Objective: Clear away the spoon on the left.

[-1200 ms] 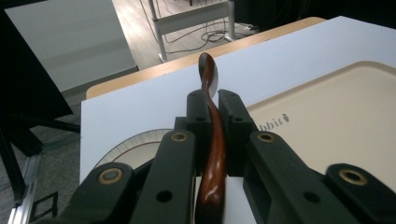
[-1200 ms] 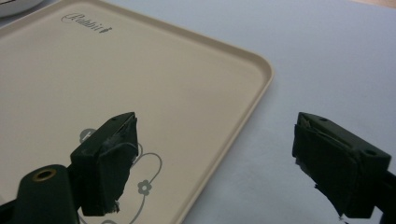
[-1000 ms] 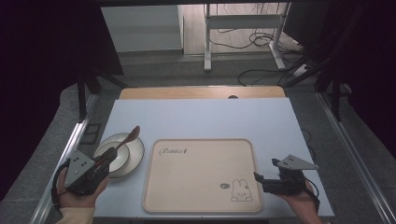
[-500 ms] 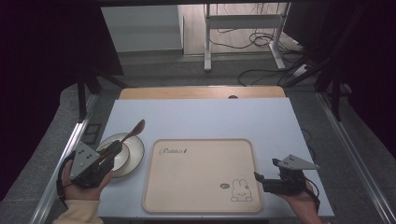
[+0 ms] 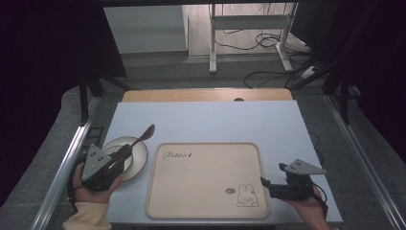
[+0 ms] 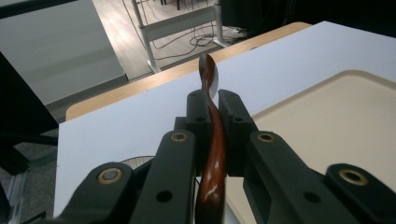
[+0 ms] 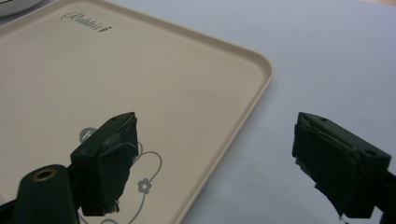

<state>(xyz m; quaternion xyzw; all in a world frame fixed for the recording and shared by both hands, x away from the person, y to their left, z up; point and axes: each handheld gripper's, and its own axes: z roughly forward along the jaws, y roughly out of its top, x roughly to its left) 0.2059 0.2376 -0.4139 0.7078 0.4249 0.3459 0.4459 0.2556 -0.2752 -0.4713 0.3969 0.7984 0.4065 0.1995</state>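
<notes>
Left tongs (image 5: 125, 152) pinching spoon (image 6: 212, 121) mid-handle above plate (image 5: 140, 154), far-left of tray (image 5: 206, 179), right tongs (image 7: 212, 163) spread near its right edge; keep grip firm, bowl level, swing right w/o clipping the rim.

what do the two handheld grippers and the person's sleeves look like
Both grippers are black. The left gripper and the right gripper each carry a grey three-cornered plate on top, the left one with small dark dots. The left gripper view shows brass-coloured rivets on the black linkage arms. The right gripper's fingers are blocky with worn black pads. The left hand emerges from a cream knitted sleeve cuff.
</notes>
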